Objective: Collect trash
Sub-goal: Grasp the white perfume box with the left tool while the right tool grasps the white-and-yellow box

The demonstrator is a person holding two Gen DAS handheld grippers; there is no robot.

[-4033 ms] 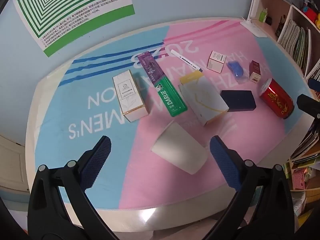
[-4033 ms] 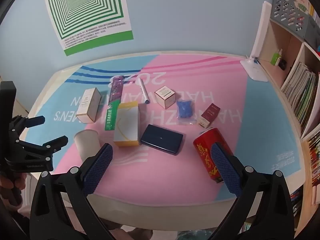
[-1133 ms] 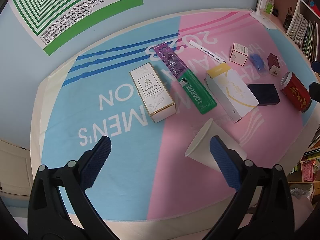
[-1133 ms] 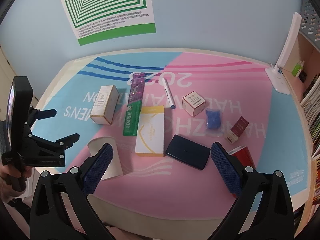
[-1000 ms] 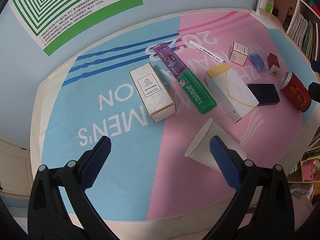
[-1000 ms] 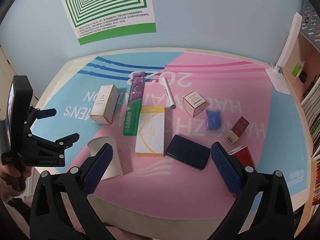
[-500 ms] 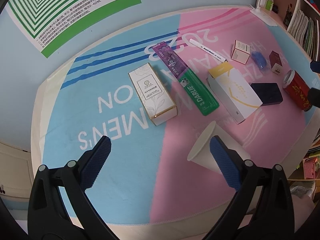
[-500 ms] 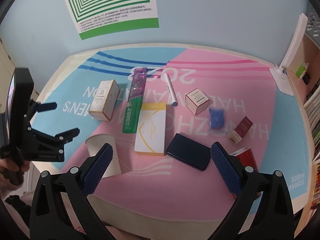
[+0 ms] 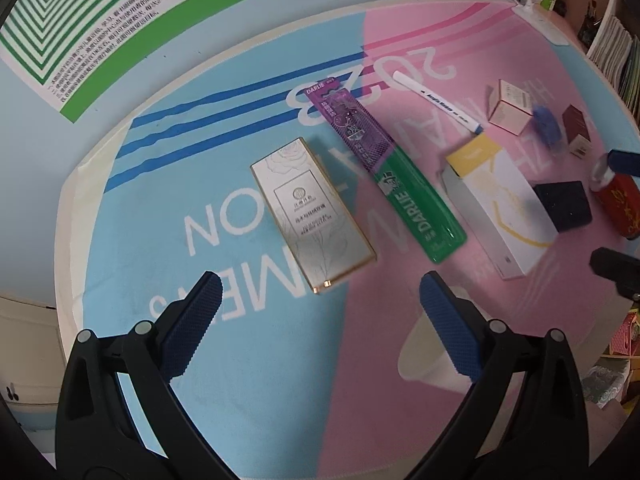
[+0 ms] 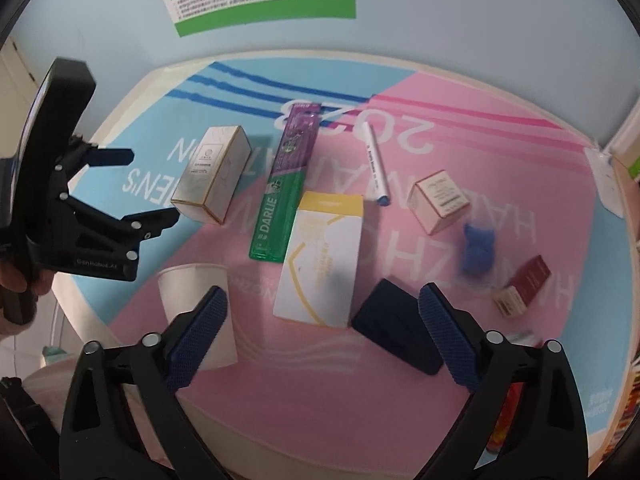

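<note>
- Pointing steeply down over the pink and blue mat [image 9: 248,380], the left gripper [image 9: 316,320] is held with its jaws spread wide and nothing between the blue pads.
- Ahead of its fingertips, a silver and gold box [image 9: 312,216] is seen lying flat on the mat; the white paper cup [image 9: 428,364] lies on its side just behind the gripper's right-hand finger, partly hidden by it.
- From the right wrist view, the left gripper is seen at the left edge, gripped by a hand [image 10: 16,280] at its handle, with its fingers reaching in over the table's edge.
- The right gripper [image 10: 320,322] is likewise tilted steeply down; its jaws have just been closing a little but are parted, with nothing gripped between them.
- Below its left pad the paper cup is seen again, and the dark blue case [image 10: 396,336] is just beside its right pad; whether either is touched cannot be told.
- Between the two pads, further ahead, the white and yellow box [image 10: 320,256] is laid flat beside the green and purple toothbrush pack [image 10: 284,192].
- A red can [image 9: 620,208] is seen at the mat's right side in the left wrist view, lying down; a white marker [image 10: 376,168], a small pinkish box [image 10: 440,200], a blurred blue object [image 10: 478,250] and a maroon box [image 10: 524,286] are spread over the pink half.
</note>
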